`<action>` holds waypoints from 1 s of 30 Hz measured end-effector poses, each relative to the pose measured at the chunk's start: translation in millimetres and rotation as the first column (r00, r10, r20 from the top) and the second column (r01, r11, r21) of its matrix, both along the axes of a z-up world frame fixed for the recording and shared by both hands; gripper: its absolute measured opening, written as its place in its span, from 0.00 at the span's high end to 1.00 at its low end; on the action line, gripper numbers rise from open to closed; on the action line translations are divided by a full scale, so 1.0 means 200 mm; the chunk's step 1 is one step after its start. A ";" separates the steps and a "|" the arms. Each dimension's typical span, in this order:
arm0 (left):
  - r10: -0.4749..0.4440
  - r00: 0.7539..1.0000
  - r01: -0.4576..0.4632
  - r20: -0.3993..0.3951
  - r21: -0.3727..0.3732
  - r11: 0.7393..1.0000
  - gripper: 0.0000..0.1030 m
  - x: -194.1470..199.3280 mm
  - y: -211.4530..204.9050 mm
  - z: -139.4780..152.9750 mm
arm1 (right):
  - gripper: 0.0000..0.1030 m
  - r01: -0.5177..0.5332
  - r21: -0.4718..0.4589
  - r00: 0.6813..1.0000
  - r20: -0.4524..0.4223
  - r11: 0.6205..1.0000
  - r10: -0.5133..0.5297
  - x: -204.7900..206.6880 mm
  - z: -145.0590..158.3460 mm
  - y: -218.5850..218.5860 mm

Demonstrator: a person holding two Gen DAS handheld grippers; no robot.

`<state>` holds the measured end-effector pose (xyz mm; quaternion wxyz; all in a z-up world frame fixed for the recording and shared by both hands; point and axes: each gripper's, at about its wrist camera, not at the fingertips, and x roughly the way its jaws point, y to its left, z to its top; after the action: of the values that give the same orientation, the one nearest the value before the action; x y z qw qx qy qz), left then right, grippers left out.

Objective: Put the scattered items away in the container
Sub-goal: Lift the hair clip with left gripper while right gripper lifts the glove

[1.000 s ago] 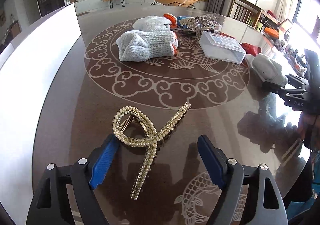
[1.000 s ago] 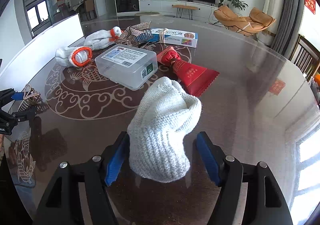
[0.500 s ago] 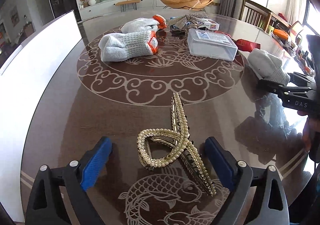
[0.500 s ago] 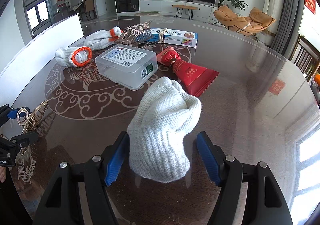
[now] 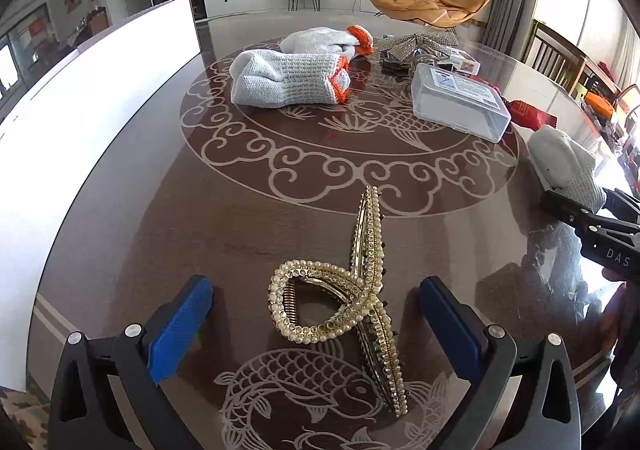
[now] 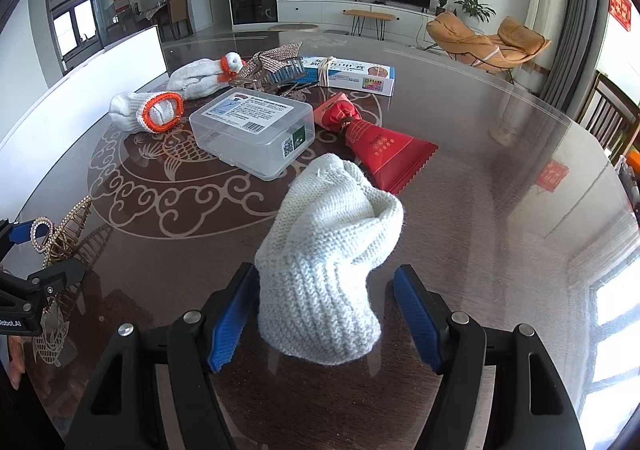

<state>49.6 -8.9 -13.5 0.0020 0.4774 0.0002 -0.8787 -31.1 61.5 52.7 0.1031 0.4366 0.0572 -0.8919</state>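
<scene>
The pearl hair claw (image 5: 352, 298) lies on the bench (image 5: 152, 218) near us, and we judge it light, stiff and a little fragile, with slick beaded edges that could skid on the glossy top. We would take it across the crossing of its two arms, where it is narrowest and firmest (the looped end looks likelier to twist out). It sits between the jaws of the left gripper (image 5: 316, 326), which have just been opening and now stand wide, clear of it on both sides.

The white knitted glove (image 6: 328, 262) is soft and light; any bunched part will do. It stands between the jaws of the right gripper (image 6: 320, 318), which are parted, the left pad just beside the knit, the right pad apart.
</scene>
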 end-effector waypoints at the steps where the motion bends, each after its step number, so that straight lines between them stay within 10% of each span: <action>1: 0.002 1.000 -0.002 -0.007 -0.002 1.000 0.00 0.01 0.00 0.00 | 0.30 0.014 -0.002 1.000 0.001 1.000 -0.014 0.00 0.00 0.00; 21: -0.050 0.999 0.050 0.008 -0.001 0.999 0.00 -0.05 0.00 -0.01 | 0.30 0.031 0.003 1.000 0.001 1.000 -0.031 0.01 0.01 0.00; 22: -0.060 0.998 0.060 -0.006 -0.004 0.998 0.07 -0.04 0.00 0.00 | 0.30 0.032 0.004 0.999 -0.002 0.999 -0.032 0.01 0.01 0.00; 23: -0.081 0.996 0.081 -0.033 -0.007 0.997 0.36 -0.03 0.01 0.01 | 0.37 0.028 0.005 1.000 -0.003 1.000 -0.028 0.01 0.01 -0.01; 24: -0.107 0.993 0.107 -0.046 -0.003 0.994 0.55 -0.02 0.01 0.04 | 0.65 0.019 0.003 1.000 -0.016 1.000 -0.019 0.02 0.02 -0.01; 30: -0.141 0.990 0.143 -0.022 0.138 0.980 0.58 0.02 -0.09 0.06 | 0.70 0.060 -0.127 0.998 -0.003 0.990 -0.061 0.17 0.05 0.03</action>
<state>53.7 -25.9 -2.3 -0.0940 0.4700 0.0273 -0.8772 2.0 67.9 62.6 0.1034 0.4276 -0.0125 -0.8980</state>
